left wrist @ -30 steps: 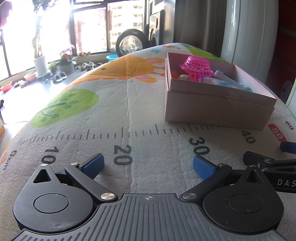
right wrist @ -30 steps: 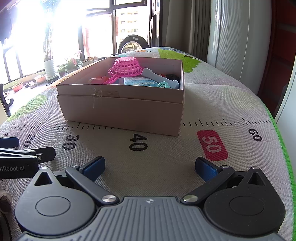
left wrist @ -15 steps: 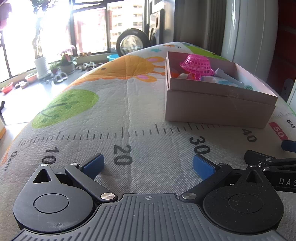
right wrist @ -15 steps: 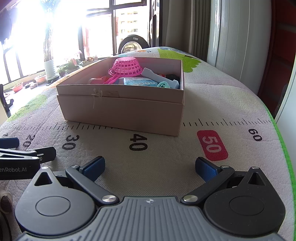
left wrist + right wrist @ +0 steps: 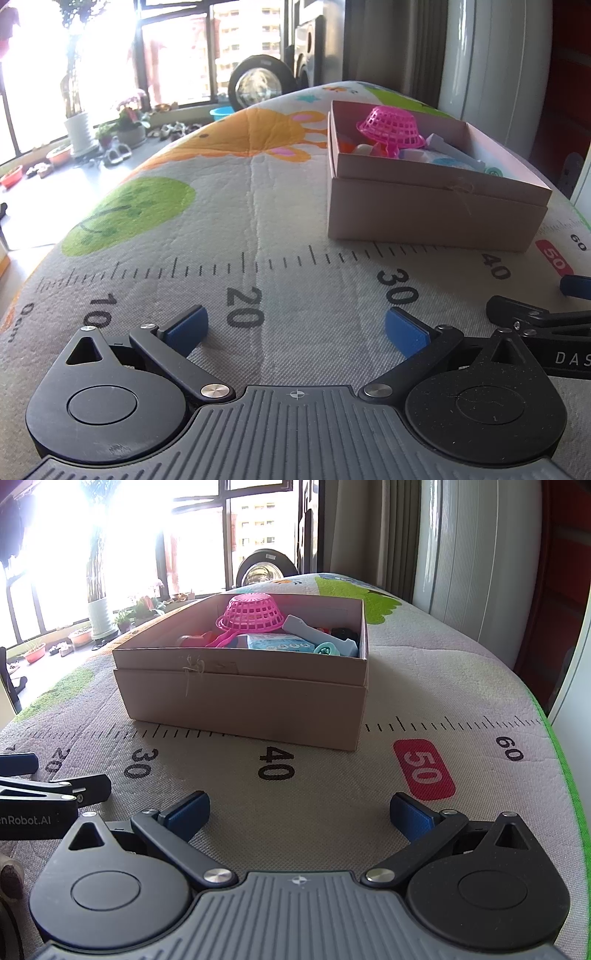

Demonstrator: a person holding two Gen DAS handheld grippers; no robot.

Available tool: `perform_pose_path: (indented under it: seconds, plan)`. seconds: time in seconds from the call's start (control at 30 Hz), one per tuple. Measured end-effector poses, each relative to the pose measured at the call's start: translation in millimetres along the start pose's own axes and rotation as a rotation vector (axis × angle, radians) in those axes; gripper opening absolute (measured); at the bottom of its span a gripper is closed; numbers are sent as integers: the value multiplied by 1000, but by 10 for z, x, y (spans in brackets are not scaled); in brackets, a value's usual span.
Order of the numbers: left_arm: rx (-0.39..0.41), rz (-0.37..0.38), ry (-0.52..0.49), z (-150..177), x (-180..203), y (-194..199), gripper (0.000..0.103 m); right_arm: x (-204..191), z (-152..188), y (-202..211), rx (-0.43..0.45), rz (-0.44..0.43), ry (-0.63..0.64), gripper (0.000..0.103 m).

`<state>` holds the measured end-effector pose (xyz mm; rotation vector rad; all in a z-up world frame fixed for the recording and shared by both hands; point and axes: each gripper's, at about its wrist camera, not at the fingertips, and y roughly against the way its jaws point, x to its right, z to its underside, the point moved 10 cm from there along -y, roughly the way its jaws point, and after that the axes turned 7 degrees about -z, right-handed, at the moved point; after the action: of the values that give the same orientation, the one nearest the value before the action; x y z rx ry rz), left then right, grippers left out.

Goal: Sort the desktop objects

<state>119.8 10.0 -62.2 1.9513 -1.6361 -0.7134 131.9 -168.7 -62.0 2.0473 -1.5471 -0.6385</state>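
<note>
A pink cardboard box stands on the printed mat. It holds a pink mesh basket, a light blue packet, a teal round piece, an orange item and other small things. My left gripper is open and empty, low over the mat near the 20 mark, left of the box. My right gripper is open and empty, low over the mat near the 40 mark, in front of the box. Each gripper's fingers show at the edge of the other's view.
The mat carries a ruler print and cartoon shapes. Its green right edge lies close to a white appliance. Windows, potted plants and a round washer door lie beyond the far end.
</note>
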Motion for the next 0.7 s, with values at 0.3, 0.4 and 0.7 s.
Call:
perform_pose_path:
  seconds: [0.3,0.4,0.7]
  plan:
    - [4,0,3,-9,-1,3,103,3,-7,-3,0,-1,0,103]
    - [5,-2,9,-17,-3,3,103,1,-8,-1,0,-1,-1,103]
    - [5,-13,16,-36,8,-15,103,0,-8,1,0,-1,0,103]
